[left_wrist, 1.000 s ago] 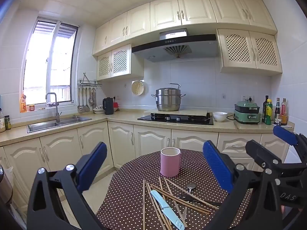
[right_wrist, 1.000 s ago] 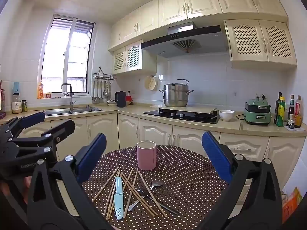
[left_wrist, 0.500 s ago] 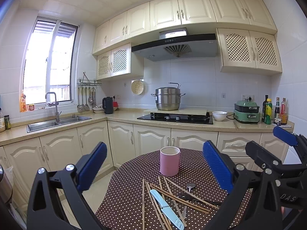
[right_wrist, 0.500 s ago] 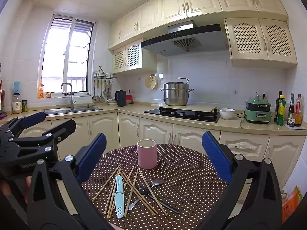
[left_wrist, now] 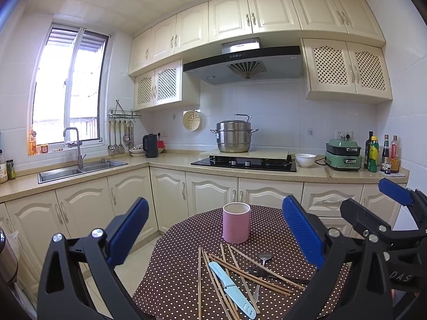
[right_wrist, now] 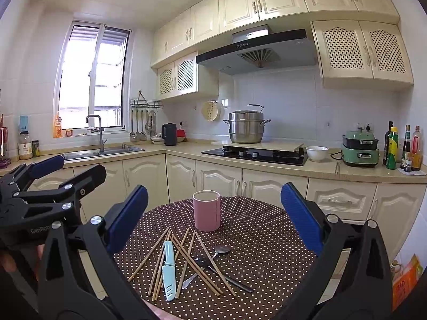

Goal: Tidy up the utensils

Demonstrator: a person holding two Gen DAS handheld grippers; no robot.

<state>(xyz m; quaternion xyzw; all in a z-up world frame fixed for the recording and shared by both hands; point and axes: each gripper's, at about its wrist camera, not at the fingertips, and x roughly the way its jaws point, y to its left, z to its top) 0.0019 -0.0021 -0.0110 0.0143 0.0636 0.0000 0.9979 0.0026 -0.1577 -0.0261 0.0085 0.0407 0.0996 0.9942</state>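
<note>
Fingers wide apart on both grippers, left gripper (left_wrist: 214,236) and right gripper (right_wrist: 213,216), gripping nothing, hovering above the dotted counter (right_wrist: 256,237). Pink cup (right_wrist: 206,210) stands upright at centre. Just nearer, chopsticks (right_wrist: 186,257) fan out crossed, mostly running near-to-far; capped blue knife (right_wrist: 168,270) lies lengthwise beside them; spoons (right_wrist: 217,253) partly buried beneath.

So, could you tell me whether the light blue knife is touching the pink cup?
Apart: the right wrist view shows dotted tablecloth between the light blue knife and pink cup.
</note>
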